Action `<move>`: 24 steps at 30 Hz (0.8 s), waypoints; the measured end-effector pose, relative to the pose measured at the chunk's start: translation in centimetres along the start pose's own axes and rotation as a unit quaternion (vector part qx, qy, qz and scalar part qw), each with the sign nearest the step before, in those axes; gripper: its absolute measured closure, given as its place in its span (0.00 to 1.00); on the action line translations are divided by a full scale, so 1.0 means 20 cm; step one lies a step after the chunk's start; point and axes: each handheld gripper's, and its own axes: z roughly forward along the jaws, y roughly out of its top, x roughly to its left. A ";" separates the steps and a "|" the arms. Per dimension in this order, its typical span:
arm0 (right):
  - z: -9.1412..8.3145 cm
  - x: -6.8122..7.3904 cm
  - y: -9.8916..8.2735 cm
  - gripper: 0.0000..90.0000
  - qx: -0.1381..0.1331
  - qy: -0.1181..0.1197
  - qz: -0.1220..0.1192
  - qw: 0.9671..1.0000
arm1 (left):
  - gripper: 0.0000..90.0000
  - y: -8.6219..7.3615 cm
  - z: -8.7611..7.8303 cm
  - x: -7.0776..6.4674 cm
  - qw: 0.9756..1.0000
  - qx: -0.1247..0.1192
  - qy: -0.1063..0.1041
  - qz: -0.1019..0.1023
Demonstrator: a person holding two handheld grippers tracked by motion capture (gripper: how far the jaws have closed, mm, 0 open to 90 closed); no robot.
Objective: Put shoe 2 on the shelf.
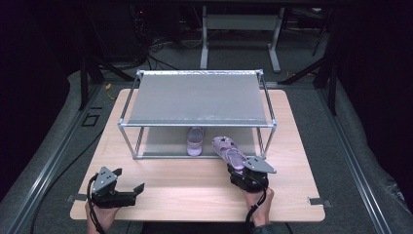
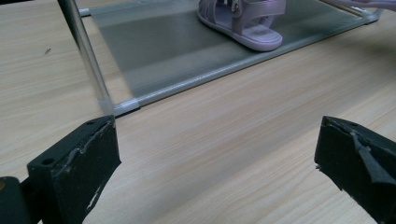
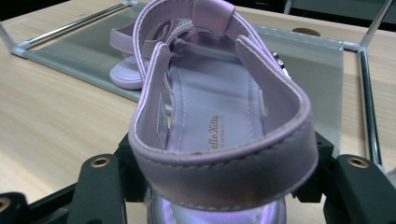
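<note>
Right gripper (image 1: pixel 242 169) fingers clamp the heel of a lilac strapped sandal (image 3: pixel 219 121), toe aimed at 12 o'clock toward the metal-framed rack's lower shelf (image 1: pixel 160 141) — beside its mate (image 1: pixel 195 140) (likely pairing them). Left gripper (image 2: pixel 217 163) idles, fingers wide and empty, on the wooden worktop (image 1: pixel 185 190).

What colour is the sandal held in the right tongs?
Pale lilac sandal, clearest in the right gripper view.

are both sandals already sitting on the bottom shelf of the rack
No, only one sandal stands on the lower shelf; the other sandal is clamped at its heel in the right gripper at the rack's front edge.
</note>
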 end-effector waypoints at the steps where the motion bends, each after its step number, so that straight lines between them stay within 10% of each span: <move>1: 0.01 0.00 0.01 0.42 0.008 -0.003 0.002 1.000 | 0.00 0.00 0.00 0.00 1.000 0.004 0.000 -0.001; 24: 0.40 0.01 0.12 0.42 0.034 -0.029 0.039 0.998 | 0.00 -0.04 0.02 0.03 1.000 0.005 0.000 -0.008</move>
